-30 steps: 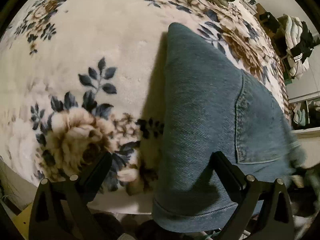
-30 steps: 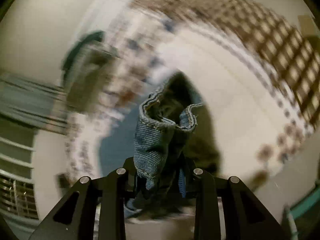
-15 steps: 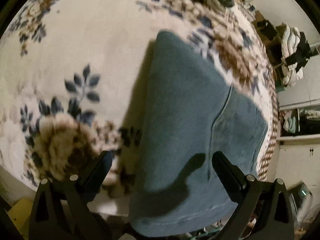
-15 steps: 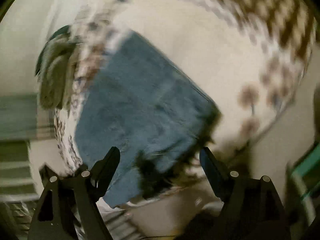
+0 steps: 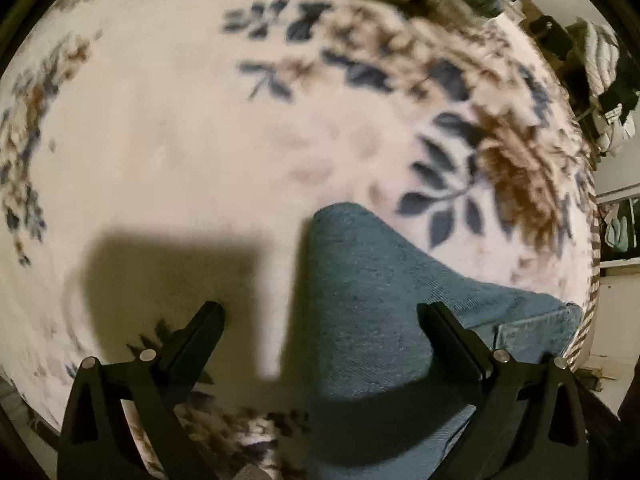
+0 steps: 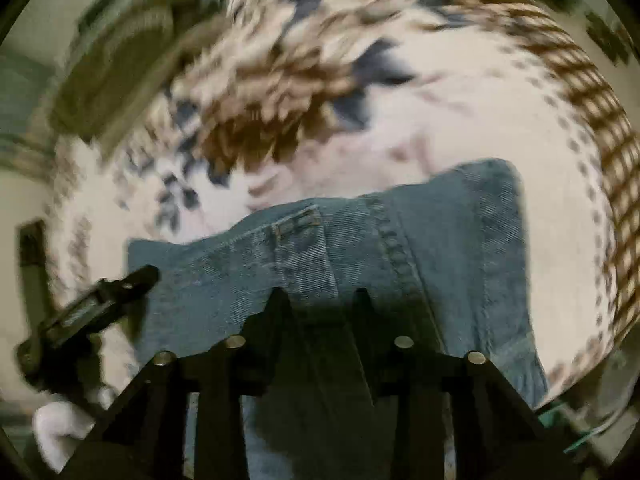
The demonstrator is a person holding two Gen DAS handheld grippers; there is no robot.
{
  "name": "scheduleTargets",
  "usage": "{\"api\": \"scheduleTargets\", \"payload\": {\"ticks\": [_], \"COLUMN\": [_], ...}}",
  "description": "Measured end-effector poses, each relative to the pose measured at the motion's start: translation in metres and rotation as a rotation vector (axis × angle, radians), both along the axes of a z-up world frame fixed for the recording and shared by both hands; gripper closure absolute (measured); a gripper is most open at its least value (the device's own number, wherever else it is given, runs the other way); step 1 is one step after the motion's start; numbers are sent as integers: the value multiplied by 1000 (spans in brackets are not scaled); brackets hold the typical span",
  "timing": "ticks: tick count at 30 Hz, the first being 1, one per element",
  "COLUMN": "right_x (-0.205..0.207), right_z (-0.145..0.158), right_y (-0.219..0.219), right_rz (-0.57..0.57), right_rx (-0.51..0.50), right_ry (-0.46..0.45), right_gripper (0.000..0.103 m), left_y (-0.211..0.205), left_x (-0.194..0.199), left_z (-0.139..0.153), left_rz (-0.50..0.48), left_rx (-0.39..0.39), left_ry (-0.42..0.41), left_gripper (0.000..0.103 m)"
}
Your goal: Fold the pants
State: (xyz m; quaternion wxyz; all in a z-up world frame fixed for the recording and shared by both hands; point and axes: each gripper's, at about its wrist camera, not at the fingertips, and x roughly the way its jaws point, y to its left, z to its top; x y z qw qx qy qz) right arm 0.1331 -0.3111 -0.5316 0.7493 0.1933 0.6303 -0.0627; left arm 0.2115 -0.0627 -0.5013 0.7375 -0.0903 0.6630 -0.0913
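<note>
The left gripper [image 5: 320, 316] hung wide open over the blanket [image 5: 180, 140], nothing caught in it. The jeans [image 5: 372, 292] lay flat there, one rounded folded corner poking up between its fingers and the rest running off beneath the right-hand finger [image 5: 448, 332], while the left-hand finger [image 5: 200, 332] stood over bare blanket in its own dark shadow. Over on the other side, the right gripper [image 6: 320, 300] had its fingers drawn close together, tips right at the denim just below the belt loop [image 6: 300, 224]. Was a fold actually pinched in there? From the right wrist view I could not tell; the gap was all shadow and the picture was smeared. The other tool showed low at the left edge of that view, beside the fabric. The heavy stitched seam [image 6: 400, 252] ran down past the right fingertip. This denim looked thick and weighty, soft enough to bend but stiff enough to hold a crease, and not slippery on that fleecy cover. My guess was that the best hold would be at the doubled, stitched edges, the waistband or hem, where layers stay together; grabbing mid-panel would likely lift only the top layer and spoil the fold.
</note>
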Motion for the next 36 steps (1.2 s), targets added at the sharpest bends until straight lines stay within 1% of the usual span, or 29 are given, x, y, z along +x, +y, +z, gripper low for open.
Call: {"api": "scheduleTargets", "payload": {"ticks": [2, 5, 7, 8, 9, 10, 11, 13, 14, 15, 16, 17, 18, 19, 20, 21, 23, 24, 25, 27, 28, 29, 30, 31, 32, 33, 35, 36], "right_x": [8, 18, 21, 21, 20, 17, 8, -11, -21, -30, -43, -52, -65, -78, -89, -101, -127, -139, -150, -169, -173, -179, -180, -181, -181, -181, -181, -179], "right_z": [-11, -22, -22, -18, -12, -6, 6, 22, 26, 27, 27, 27, 24, 23, 22, 23, 22, 21, 18, 1, -8, -24, -38, -55, -68, -85, -89, -88], "right_y": [5, 3, -1, -3, -5, -7, -9, -12, -14, -15, -18, -20, -24, -28, -31, -34, -41, -43, -46, -49, -50, -51, -51, -52, -52, -53, -54, -52], "right_rz": [39, 45, 31, 30, 24, 17, 14, 9, 3, -5, -24, -38, -59, -83, -108, -136, -193, -226, -252, -305, -325, -353, -372, -406, -429, -466, -500, -496], "right_rx": [-26, -12, 11, 23, 36, 44, 49, 45, 55, 69, 91, 106, 126, 146, 168, 195, 247, 276, 305, 371, 397, 443, 474, 530, 564, 605, 647, 657], "right_ry": [54, 103, 132, 141, 140, 131, 105, 77, 67, 63, 61, 61, 62, 59, 49, 28, -18, -39, -53, -58, -62, -65, -62, -76, -85, -98, -183, -216], "right_gripper": [67, 67, 67, 67, 67, 67, 67, 66, 60, 54, 40, 32, 27, 19, 15, 15, 11, 11, 11, 11, 11, 11, 11, 11, 11, 11, 0, 0], "left_y": [3, 1, 1, 1, 1, 2, 2, 1, -1, -2, -1, 1, 5, 9, 12, 14, 13, 14, 16, 21, 22, 21, 23, 23, 23, 22, 21, 24], "left_x": [3, 8, 10, 9, 4, 0, -9, -23, -29, -33, -35, -37, -36, -33, -31, -30, -31, -37, -43, -59, -68, -72, -80, -84, -87, -92, -98, -102], "left_z": [-9, -18, -18, -14, -5, 4, 19, 34, 36, 32, 25, 18, 7, -3, -9, -8, 2, 14, 23, 35, 36, 33, 26, 18, 8, -4, -24, -27], "left_rz": [4, -3, 7, 8, 7, 5, -2, -12, -21, -30, -27, -15, 7, 28, 43, 50, 41, 38, 40, 53, 60, 65, 74, 84, 99, 125, 152, 161], "left_rx": [-19, -17, -19, -17, -11, -8, -3, 4, 19, 41, 46, 35, 5, -39, -74, -92, -97, -104, -114, -147, -153, -153, -167, -177, -187, -218, -283, -313], "left_ry": [15, 17, 27, 28, 19, 6, -25, -51, -51, -42, -41, -42, -29, -6, 13, 30, 29, 14, 0, -8, 5, 18, 42, 61, 81, 104, 133, 130], "left_gripper": [0, 0, 0, 0, 0, 0, 0, 0, 0, 0, 0, 0, 0, 0, 0, 0, 0, 0, 0, 0, 0, 0, 0, 0, 0, 0, 0, 0]}}
